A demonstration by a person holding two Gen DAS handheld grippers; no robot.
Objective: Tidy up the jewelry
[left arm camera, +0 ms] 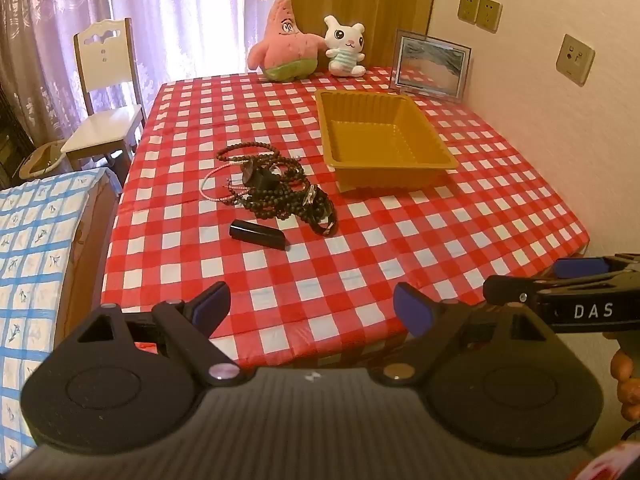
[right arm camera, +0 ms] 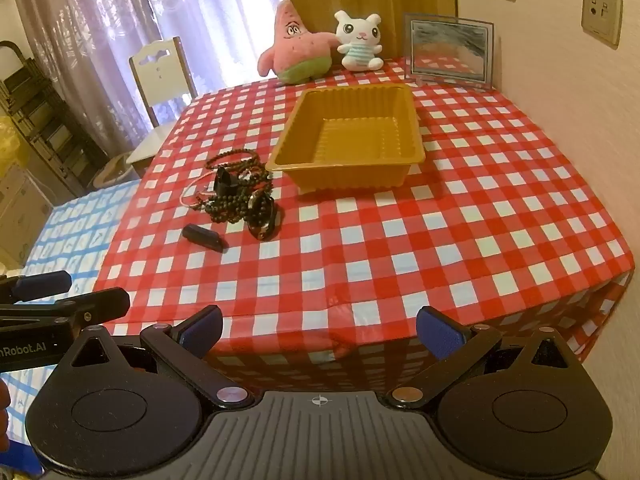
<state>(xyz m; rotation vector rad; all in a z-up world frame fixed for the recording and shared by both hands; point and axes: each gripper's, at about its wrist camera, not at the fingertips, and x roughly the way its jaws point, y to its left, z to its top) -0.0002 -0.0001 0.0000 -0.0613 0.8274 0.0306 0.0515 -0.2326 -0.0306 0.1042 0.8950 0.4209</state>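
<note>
A tangled heap of dark bead necklaces and bracelets (left arm camera: 276, 192) with a thin pink bead strand (left arm camera: 216, 184) lies mid-table, left of an empty yellow plastic tray (left arm camera: 384, 140). A black tube (left arm camera: 258, 234) lies just in front of the heap. The heap (right arm camera: 240, 196), tube (right arm camera: 204, 237) and tray (right arm camera: 348, 136) also show in the right wrist view. My left gripper (left arm camera: 312, 308) is open and empty at the table's near edge. My right gripper (right arm camera: 320, 334) is open and empty beside it, to the right.
A red-checked cloth (left arm camera: 400, 240) covers the table. A pink star plush (left arm camera: 284, 40), a white bunny plush (left arm camera: 346, 46) and a picture frame (left arm camera: 430, 65) stand at the back. A white chair (left arm camera: 106, 92) and a blue-checked bed (left arm camera: 36, 248) are on the left. A wall is at right.
</note>
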